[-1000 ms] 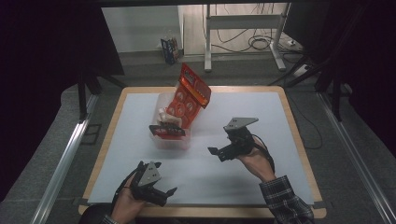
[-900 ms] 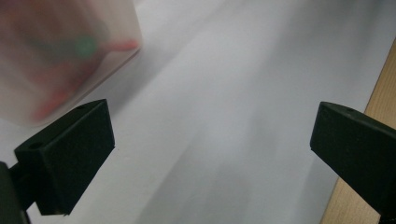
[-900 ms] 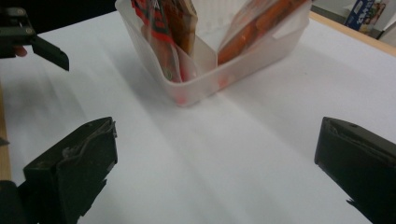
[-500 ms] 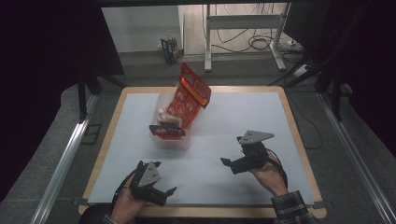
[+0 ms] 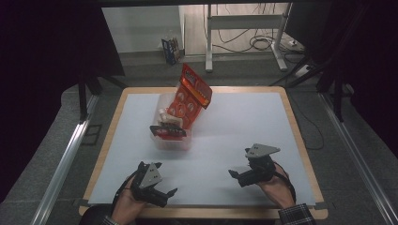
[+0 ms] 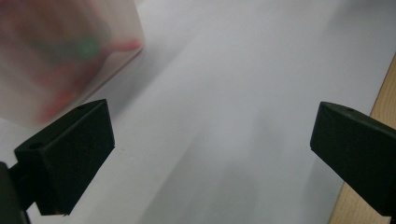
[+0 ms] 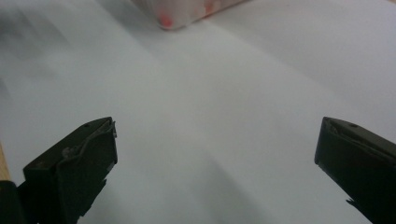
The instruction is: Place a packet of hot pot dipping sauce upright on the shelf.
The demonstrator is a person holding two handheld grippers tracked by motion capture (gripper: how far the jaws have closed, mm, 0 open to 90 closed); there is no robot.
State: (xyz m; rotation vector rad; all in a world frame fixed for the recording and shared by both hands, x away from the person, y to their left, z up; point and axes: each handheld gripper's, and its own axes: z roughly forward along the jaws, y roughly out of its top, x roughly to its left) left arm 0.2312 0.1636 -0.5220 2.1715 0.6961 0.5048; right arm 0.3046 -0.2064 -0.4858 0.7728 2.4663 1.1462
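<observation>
A clear plastic box [image 5: 170,137] stands left of the middle of the white table and holds several snack packs. A tall red bag [image 5: 193,93] leans out of its far side, and a dark flat pack [image 5: 167,131] lies across its top. My left gripper [image 5: 164,179] rests near the front edge, open and empty, with the box [image 6: 60,56] blurred off to its upper left. My right gripper [image 5: 239,165] sits at the front right, open and empty, its jaws pointing left toward the box [image 7: 187,11] farther off. In the left gripper view [image 6: 212,135] and the right gripper view [image 7: 217,154] the jaws stand wide apart over bare table.
The white mat [image 5: 244,122] lies on a wooden table whose rim [image 5: 300,140] shows on all sides. Metal rails [image 5: 65,154] run along the floor at both sides. A small blue carton [image 5: 170,49] and desk legs stand on the floor beyond the far edge.
My right gripper has drawn back from beside the box toward the front right of the table. The left gripper and the box have stayed put.
</observation>
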